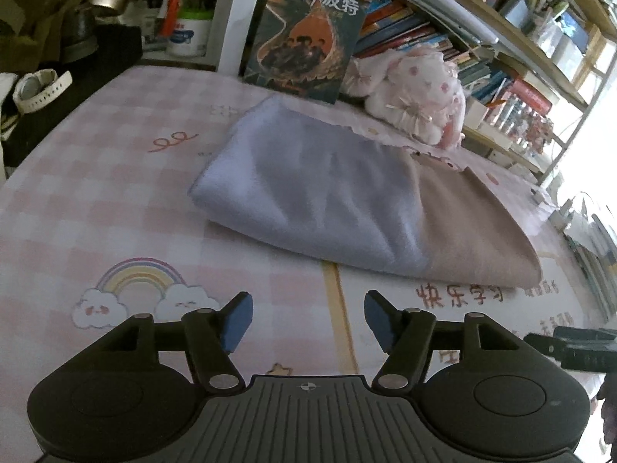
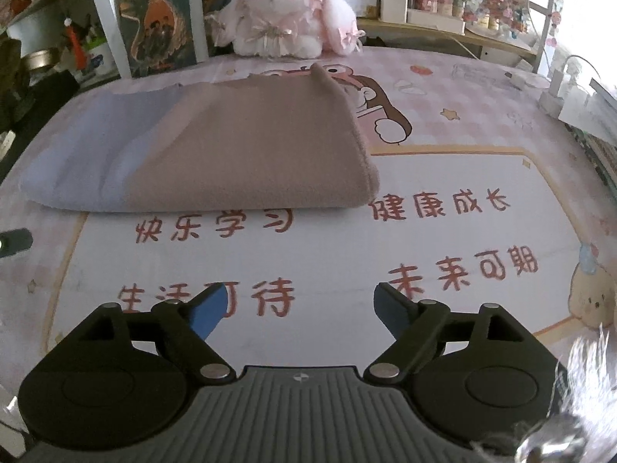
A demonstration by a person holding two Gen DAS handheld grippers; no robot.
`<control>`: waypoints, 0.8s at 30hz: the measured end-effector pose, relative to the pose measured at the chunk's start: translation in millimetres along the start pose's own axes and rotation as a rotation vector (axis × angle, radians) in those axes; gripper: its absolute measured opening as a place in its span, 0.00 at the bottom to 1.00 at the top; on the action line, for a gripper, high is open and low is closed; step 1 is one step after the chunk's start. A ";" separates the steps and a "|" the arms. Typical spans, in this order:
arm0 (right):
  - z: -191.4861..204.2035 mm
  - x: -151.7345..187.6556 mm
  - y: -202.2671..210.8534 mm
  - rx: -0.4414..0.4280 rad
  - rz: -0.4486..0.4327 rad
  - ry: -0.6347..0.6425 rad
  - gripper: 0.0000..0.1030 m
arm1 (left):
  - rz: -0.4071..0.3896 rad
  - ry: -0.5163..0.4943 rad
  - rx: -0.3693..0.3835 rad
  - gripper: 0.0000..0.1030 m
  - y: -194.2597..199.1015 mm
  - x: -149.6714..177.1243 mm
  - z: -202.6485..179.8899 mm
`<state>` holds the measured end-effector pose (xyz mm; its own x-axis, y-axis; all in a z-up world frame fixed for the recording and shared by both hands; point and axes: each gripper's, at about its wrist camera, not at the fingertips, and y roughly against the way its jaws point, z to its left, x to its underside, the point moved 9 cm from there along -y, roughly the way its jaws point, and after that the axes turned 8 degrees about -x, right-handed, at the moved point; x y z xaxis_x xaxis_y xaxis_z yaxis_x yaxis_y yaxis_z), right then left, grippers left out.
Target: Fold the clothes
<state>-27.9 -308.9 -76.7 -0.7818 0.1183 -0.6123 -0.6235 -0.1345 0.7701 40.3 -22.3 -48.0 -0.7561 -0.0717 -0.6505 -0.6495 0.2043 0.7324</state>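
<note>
A folded cloth point(image 1: 347, 200), light blue on one half and dusty pink on the other, lies flat on the printed desk mat point(image 1: 115, 200). It also shows in the right wrist view point(image 2: 216, 150). My left gripper point(image 1: 308, 320) is open and empty, hovering short of the cloth's near edge. My right gripper point(image 2: 299, 308) is open and empty, over the mat's Chinese lettering, well short of the cloth. The right gripper's body shows at the left wrist view's right edge point(image 1: 578, 347).
A Harry Potter book point(image 1: 304, 31) stands upright behind the cloth. A pink plush bunny point(image 2: 285, 15) sits beside it. Bookshelves point(image 1: 501, 58) line the back and right. A white watch point(image 1: 38, 88) lies at the far left. Pen holders point(image 1: 189, 27) stand at the back left.
</note>
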 end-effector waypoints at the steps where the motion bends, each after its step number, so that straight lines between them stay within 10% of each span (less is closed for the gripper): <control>1: -2.3 -1.1 0.0 -0.005 0.002 0.011 0.81 | -0.004 0.006 -0.013 0.64 0.0 -1.0 -3.3; 10: -30.6 -21.2 -3.7 -0.109 0.023 0.227 0.83 | -0.017 0.191 -0.114 0.64 1.0 1.8 -37.5; 18: -61.5 -53.3 -8.1 -0.250 -0.002 0.239 0.83 | -0.064 0.761 -0.100 0.63 -0.9 7.2 -13.7; 24: -78.8 -85.7 -14.5 -0.322 -0.014 0.090 0.77 | -0.146 0.996 -0.066 0.60 -10.3 -8.8 16.4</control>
<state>47.5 -394.6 -49.5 -0.7617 0.0372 -0.6468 -0.5938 -0.4396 0.6739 54.9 -7.7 -53.2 -0.3723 -0.8809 -0.2922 -0.7214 0.0766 0.6883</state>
